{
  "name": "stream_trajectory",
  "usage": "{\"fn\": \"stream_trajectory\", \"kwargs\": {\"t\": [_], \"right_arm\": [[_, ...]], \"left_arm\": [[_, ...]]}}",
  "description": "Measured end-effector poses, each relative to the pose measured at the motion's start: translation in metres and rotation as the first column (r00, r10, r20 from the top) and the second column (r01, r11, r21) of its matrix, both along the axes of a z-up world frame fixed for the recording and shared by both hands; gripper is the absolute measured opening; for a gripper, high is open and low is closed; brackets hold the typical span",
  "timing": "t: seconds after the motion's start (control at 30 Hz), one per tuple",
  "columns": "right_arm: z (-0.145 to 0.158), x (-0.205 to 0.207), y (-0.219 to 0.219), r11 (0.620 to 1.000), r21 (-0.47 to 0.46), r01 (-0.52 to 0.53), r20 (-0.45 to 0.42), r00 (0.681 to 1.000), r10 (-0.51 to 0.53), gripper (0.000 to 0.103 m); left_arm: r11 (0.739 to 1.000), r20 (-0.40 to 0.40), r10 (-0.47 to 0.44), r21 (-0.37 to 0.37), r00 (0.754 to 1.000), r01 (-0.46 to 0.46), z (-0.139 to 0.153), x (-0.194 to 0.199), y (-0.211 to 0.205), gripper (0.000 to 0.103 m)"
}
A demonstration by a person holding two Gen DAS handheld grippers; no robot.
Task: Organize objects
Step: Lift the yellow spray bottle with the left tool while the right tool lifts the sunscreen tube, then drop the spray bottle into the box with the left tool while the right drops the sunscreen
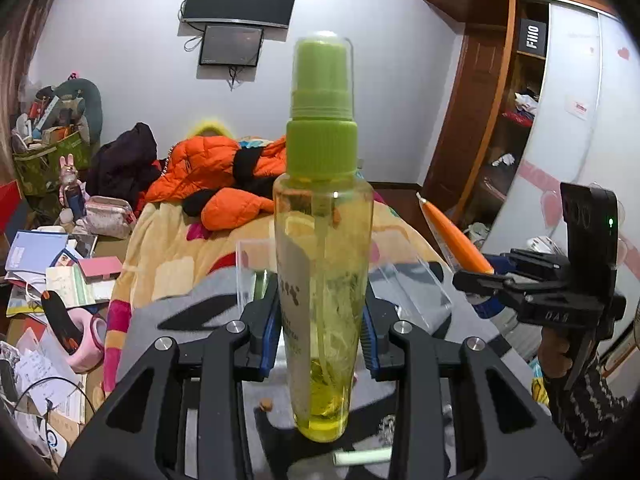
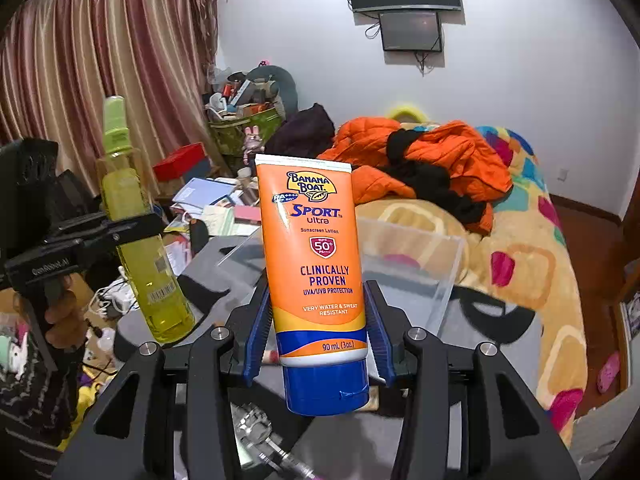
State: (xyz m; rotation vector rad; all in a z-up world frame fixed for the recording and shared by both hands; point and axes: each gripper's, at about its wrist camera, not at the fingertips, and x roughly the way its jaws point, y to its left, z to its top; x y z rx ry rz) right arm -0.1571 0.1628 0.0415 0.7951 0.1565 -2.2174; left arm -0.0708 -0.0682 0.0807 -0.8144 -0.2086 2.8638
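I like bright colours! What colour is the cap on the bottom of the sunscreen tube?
Blue. The orange sunscreen tube has a blue cap, best seen in the right wrist view.

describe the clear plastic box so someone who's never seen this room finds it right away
Start at the bed with the orange puffer jacket. On the grey surface before it stands an open-topped clear plastic box, just behind the held orange sunscreen tube. It is the only see-through, straight-walled container there.

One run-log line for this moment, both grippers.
left gripper: shut on yellow-green spray bottle | right gripper: shut on orange sunscreen tube | clear plastic box: beyond
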Motion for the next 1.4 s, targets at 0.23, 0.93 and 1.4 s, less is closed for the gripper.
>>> {"fn": "stream_trajectory", "kwargs": {"t": [0.23, 0.93, 1.4], "right_arm": [[-0.004, -0.027, -0.010, 0.999, 0.025, 0.034, -0.008, 0.999, -0.034, 0.041], [-0.052, -0.079, -0.038, 0.985, 0.164, 0.049, 0.005, 0.999, -0.051, 0.041], [-0.088, -0.083, -0.077, 0.953, 0.303, -0.024, 0.047, 0.999, 0.010, 0.041]], "left_arm": [[1.000, -0.020, 0.028, 0.008, 0.999, -0.028, 0.013, -0.028, 0.001, 0.034], [0.994, 0.174, -0.079, 0.093, 0.982, 0.064, -0.052, -0.120, 0.033, 0.033], [0.999, 0.245, 0.036, -0.037, 0.969, -0.028, -0.071, -0.110, 0.018, 0.047]]}}
